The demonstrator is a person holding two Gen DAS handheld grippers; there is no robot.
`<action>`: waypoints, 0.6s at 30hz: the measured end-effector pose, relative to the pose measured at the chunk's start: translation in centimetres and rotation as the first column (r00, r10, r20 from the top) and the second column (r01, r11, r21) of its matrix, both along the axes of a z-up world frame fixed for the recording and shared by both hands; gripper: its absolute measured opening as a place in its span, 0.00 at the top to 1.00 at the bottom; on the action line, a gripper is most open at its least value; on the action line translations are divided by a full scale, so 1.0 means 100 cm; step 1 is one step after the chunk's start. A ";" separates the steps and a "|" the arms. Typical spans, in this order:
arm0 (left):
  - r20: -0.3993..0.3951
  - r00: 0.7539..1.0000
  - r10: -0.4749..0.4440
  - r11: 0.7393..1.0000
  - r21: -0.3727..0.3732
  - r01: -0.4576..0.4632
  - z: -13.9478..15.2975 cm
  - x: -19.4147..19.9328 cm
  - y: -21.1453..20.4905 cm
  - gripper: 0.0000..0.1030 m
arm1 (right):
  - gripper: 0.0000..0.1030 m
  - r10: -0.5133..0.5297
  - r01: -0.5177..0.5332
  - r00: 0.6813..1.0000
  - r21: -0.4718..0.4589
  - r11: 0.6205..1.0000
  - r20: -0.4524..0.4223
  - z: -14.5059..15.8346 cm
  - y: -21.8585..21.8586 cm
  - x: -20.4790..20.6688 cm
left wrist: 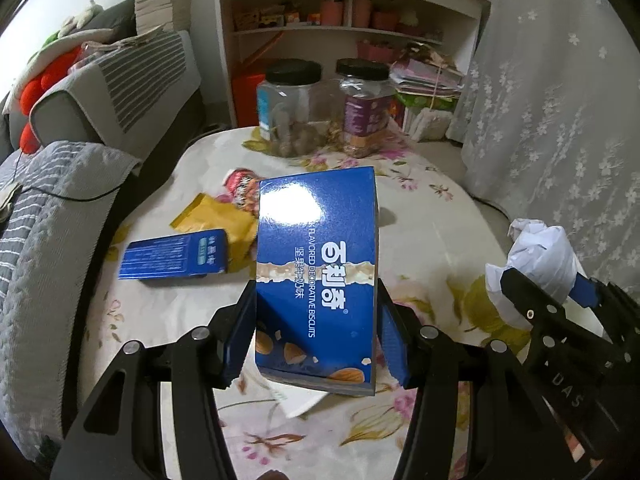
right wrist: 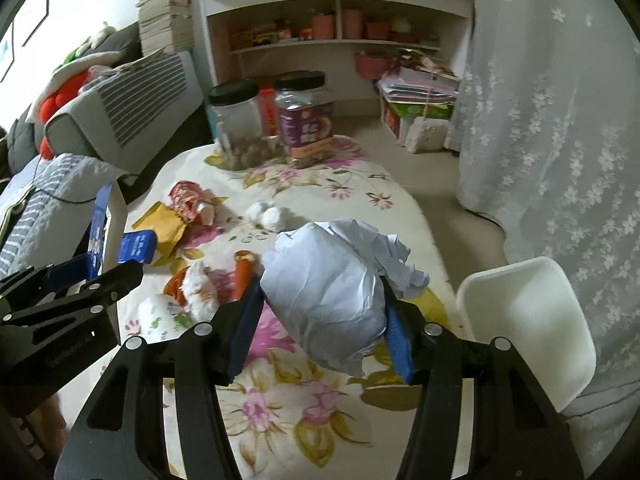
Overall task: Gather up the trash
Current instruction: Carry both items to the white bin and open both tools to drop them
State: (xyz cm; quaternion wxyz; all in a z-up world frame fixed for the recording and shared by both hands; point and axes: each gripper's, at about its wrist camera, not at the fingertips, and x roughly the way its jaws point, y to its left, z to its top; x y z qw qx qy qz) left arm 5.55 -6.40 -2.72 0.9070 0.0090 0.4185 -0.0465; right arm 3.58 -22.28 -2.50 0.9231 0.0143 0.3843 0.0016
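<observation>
The left gripper is closed on a glossy blue cardboard biscuit box, pads pressing its two long sides near the lower end; the box is clear of the floral-cloth table. The right gripper is closed on a crumpled ball of white paper, jaws roughly half spread, the ball bulging above the pads. Both loads hang over the near edge of the table.

A white plastic bin stands just off the table's near right corner, mouth facing up. It is judged to be the drop point.

Procedure for the step in hand:
- Keep both grips firm while carrying; the glossy box may slide between the pads.
- Bring the paper ball over the bin mouth first, since it is nearer.
- Keep the two grippers apart so the loads do not collide.
- Release only when each item is fully inside the rim.

Remaining on the table: a second, flat blue box, a yellow paper wrapper, a red snack packet and white tissue wads.
</observation>
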 end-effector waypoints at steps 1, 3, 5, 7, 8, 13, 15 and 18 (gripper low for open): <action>0.004 1.000 -0.002 1.000 0.000 0.002 0.000 0.000 -0.005 0.47 | 0.48 -0.014 0.014 1.000 0.001 1.000 0.004 0.001 -0.006 -0.001; 0.013 1.000 -0.006 1.000 0.002 0.006 0.000 0.000 -0.014 0.47 | 0.48 -0.036 0.036 0.999 -0.001 0.999 0.010 0.003 -0.015 -0.002; 0.020 1.000 -0.017 1.000 0.005 0.017 0.001 0.000 -0.026 0.47 | 0.48 -0.058 0.058 0.998 0.000 0.998 0.014 0.004 -0.025 -0.004; 0.025 0.999 -0.028 1.000 0.003 0.028 0.002 0.001 -0.035 0.47 | 0.48 -0.083 0.083 0.996 0.006 0.997 0.013 0.004 -0.037 -0.005; 0.029 0.999 -0.037 0.999 0.003 0.037 0.003 0.001 -0.041 0.47 | 0.48 -0.095 0.094 0.995 0.008 0.995 0.013 0.004 -0.042 -0.005; 0.046 0.996 -0.073 0.997 0.006 0.072 0.008 0.003 -0.066 0.47 | 0.48 -0.159 0.159 0.987 0.021 0.987 0.008 0.006 -0.074 -0.008; 0.047 0.995 -0.093 0.996 0.007 0.092 0.009 0.005 -0.078 0.47 | 0.48 -0.187 0.187 0.982 0.020 0.982 0.009 0.007 -0.086 -0.009; 0.045 0.992 -0.117 0.993 0.013 0.116 0.007 0.006 -0.094 0.47 | 0.48 -0.244 0.244 0.970 0.019 0.970 0.001 0.008 -0.109 -0.012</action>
